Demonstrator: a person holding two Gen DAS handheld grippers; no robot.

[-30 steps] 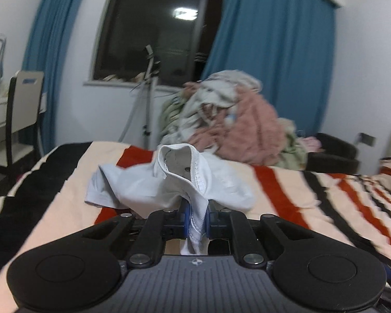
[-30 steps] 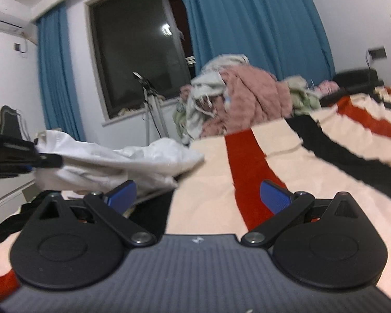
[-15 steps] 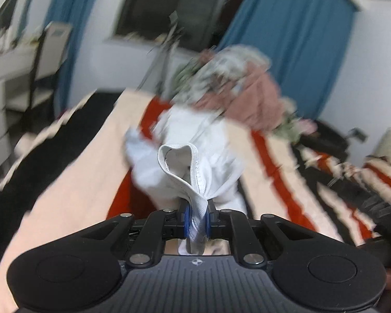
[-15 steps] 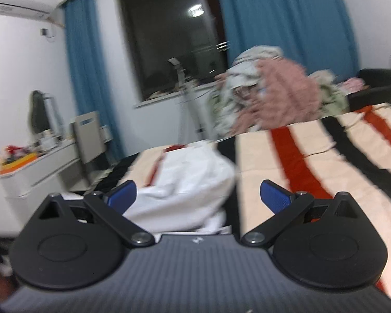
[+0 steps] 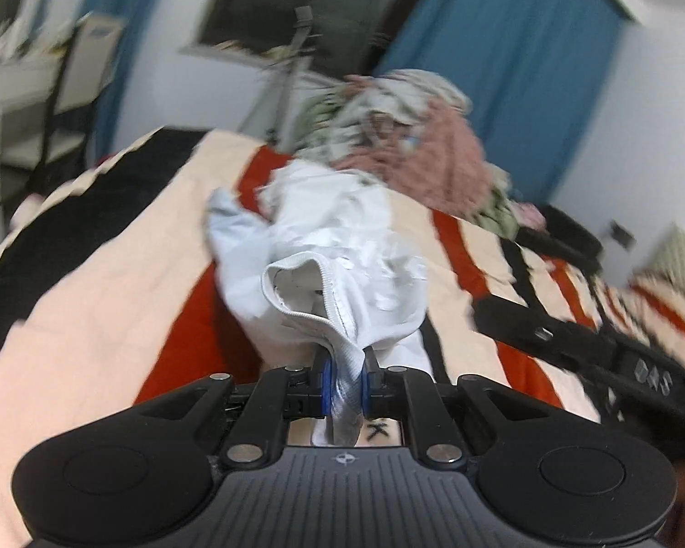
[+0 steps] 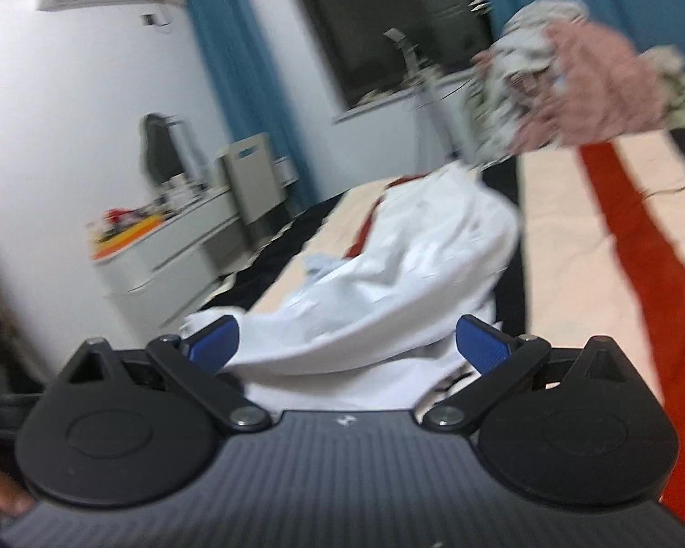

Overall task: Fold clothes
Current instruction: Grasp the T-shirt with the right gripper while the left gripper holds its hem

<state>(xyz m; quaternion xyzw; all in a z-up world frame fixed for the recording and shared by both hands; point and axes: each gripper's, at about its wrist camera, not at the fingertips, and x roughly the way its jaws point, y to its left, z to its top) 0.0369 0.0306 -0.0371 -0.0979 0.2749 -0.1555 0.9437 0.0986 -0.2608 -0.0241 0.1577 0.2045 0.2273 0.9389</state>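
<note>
Downward-tilted left hand-held gripper [image 5: 345, 383], garment [image 5: 338, 246] pinched.

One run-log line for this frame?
left tongs: shut on white garment | right tongs: open, empty | garment: bunched on striped bed

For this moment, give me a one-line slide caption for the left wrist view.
Left gripper pinches the hem of a white garment over a striped bedspread, laundry pile behind.
</note>
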